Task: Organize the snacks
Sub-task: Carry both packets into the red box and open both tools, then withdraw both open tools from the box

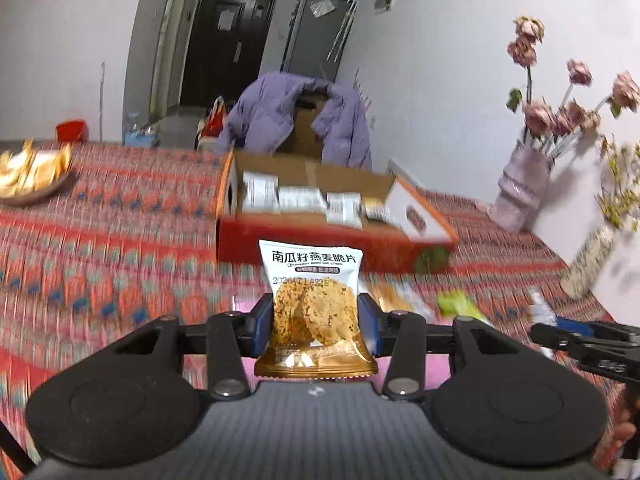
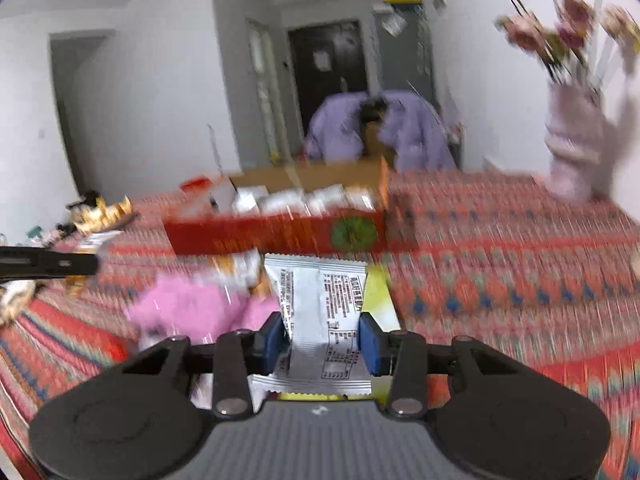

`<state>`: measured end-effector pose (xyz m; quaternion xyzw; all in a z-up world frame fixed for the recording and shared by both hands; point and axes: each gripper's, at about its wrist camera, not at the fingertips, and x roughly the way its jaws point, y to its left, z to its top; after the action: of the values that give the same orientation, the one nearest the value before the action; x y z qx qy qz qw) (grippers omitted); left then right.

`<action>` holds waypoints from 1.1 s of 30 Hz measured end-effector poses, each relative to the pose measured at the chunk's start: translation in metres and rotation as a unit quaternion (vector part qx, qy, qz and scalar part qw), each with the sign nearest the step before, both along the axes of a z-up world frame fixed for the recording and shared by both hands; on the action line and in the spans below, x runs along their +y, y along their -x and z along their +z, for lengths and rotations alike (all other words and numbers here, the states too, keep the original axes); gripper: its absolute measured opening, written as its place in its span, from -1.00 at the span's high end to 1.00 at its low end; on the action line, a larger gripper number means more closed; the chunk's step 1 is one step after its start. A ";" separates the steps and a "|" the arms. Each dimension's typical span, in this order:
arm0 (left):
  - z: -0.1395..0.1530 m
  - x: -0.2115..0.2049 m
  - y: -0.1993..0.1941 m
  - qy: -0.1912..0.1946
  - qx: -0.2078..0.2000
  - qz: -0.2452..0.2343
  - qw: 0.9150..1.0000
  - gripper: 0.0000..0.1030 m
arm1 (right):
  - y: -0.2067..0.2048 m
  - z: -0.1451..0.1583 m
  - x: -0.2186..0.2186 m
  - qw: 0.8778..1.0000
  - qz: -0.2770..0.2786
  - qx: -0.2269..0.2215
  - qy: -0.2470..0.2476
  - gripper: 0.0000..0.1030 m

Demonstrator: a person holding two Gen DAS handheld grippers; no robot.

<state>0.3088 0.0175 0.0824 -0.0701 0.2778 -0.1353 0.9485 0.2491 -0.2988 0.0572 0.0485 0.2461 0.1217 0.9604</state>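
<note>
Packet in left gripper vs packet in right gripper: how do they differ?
The left gripper holds its oat crisp packet front side to the camera: cookie picture, gold bottom edge. The right gripper holds its white packet back side to the camera: only black print, with a yellow-green edge showing. Both stand upright, pinched between blue pads, facing the red box.

White walls [image 1: 60,40] enclosed the room; straight ahead of the tongs stood a dark door [image 1: 230,44], with a purple jacket [image 1: 272,116] draped over a chair.
</note>
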 end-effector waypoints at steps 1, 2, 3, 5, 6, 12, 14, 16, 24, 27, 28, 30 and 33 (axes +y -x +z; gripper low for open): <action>0.003 -0.001 -0.016 -0.009 -0.006 0.005 1.000 0.13 | -0.015 0.007 0.000 1.000 0.007 -0.008 0.002 0.24; 0.005 -0.004 -0.037 -0.025 -0.009 0.015 1.000 0.13 | -0.033 0.014 0.001 1.000 0.008 -0.014 0.006 0.24; 0.006 -0.007 -0.054 -0.041 -0.011 0.016 0.999 0.13 | -0.050 0.019 0.003 1.000 0.007 -0.018 0.011 0.24; 0.008 -0.013 -0.092 -0.059 -0.015 0.021 0.998 0.13 | -0.092 0.026 0.007 1.000 0.012 -0.020 0.017 0.24; 0.008 -0.016 -0.113 -0.064 -0.011 0.022 0.998 0.13 | -0.114 0.028 0.008 1.000 0.011 -0.015 0.015 0.24; -0.011 -0.033 -0.227 -0.096 0.044 0.037 0.994 0.12 | -0.257 0.015 0.026 0.996 -0.005 0.066 0.061 0.23; -0.023 -0.039 -0.250 -0.120 0.056 0.049 0.990 0.11 | -0.291 -0.001 0.032 0.992 -0.016 0.100 0.081 0.23; -0.033 -0.045 -0.262 -0.133 0.058 0.033 0.989 0.03 | -0.313 -0.017 0.040 0.987 -0.023 0.118 0.108 0.22; -0.051 -0.049 -0.284 -0.141 0.066 0.029 0.987 -0.36 | -0.328 -0.027 0.056 0.982 -0.041 0.101 0.151 -0.08; -0.043 -0.040 -0.281 -0.128 0.068 0.029 0.989 -0.36 | -0.324 -0.012 0.049 0.986 -0.035 0.093 0.132 -0.15; -0.038 -0.037 -0.278 -0.128 0.066 0.032 0.989 -0.36 | -0.324 -0.007 0.045 0.988 -0.032 0.093 0.121 -0.15; -0.025 -0.031 -0.269 -0.128 0.059 0.033 0.989 -0.36 | -0.316 0.006 0.035 0.992 -0.024 0.089 0.084 -0.22; -0.004 -0.025 -0.246 -0.120 0.042 0.030 0.991 -0.38 | -0.295 0.024 0.018 0.996 -0.010 0.090 0.016 -0.39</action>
<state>0.5553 -0.0076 0.0786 0.0306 0.3294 -0.0695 0.9411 0.5445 -0.2807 0.0807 0.0463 0.3333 0.1034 0.9360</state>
